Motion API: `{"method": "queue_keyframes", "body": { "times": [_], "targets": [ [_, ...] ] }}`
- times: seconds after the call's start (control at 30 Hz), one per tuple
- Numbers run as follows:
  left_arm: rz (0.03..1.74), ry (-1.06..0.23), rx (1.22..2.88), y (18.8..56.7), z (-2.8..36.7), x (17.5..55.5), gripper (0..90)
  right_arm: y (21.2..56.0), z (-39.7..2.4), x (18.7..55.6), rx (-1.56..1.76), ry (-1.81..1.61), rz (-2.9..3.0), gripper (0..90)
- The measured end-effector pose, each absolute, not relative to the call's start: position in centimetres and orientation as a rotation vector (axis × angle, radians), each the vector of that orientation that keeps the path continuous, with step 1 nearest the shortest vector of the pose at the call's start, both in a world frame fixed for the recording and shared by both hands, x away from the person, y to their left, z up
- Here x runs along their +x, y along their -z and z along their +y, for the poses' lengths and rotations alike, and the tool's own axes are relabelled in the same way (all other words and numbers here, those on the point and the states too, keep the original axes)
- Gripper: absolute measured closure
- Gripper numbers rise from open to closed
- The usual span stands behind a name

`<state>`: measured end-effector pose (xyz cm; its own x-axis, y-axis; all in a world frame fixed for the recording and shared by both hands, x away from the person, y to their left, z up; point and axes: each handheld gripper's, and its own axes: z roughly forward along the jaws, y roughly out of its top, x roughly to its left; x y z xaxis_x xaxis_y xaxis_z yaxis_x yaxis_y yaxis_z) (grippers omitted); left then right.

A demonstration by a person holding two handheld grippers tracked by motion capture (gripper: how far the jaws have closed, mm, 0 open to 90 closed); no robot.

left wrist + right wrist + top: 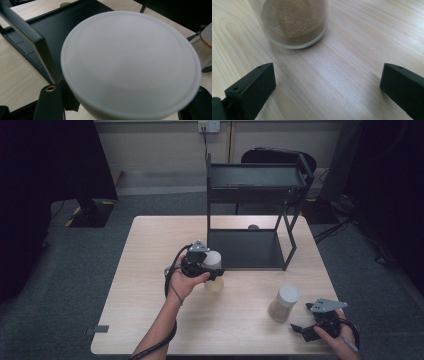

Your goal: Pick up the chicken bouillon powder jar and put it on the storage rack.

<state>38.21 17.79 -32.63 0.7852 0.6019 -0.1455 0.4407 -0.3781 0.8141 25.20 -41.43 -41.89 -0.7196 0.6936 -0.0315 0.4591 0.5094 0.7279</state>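
My left gripper (212,270) is shut on a clear jar with a white lid (213,260), held just above the table in front of the black shelf rack (250,250). In the left gripper view the jar's white lid (130,65) looms between the two black jaws. A second jar (284,302) with a white lid and brown powder stands on the table at the right. My right gripper (300,330) rests near the table's front right edge, open, just short of that jar. The right gripper view has the brown-powder jar (294,22) ahead of the spread jaws.
The black two-level rack (37,30) stands at the back middle of the wooden table (150,295), with its lower tray open toward me. A dark chair (277,156) sits behind the rack. A small grey disc (253,227) lies on the table behind the rack's lower tray.
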Motion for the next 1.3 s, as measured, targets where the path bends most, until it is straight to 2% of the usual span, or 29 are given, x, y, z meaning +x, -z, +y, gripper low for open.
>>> {"method": "queue_keyframes", "body": {
  "times": [1.3],
  "targets": [
    [0.761, -0.223, 2.028, 25.8, 13.7, 41.4, 34.8, 41.9, -41.4, 25.2, 0.964, -1.034, 2.436, 0.0]
  ]
}}
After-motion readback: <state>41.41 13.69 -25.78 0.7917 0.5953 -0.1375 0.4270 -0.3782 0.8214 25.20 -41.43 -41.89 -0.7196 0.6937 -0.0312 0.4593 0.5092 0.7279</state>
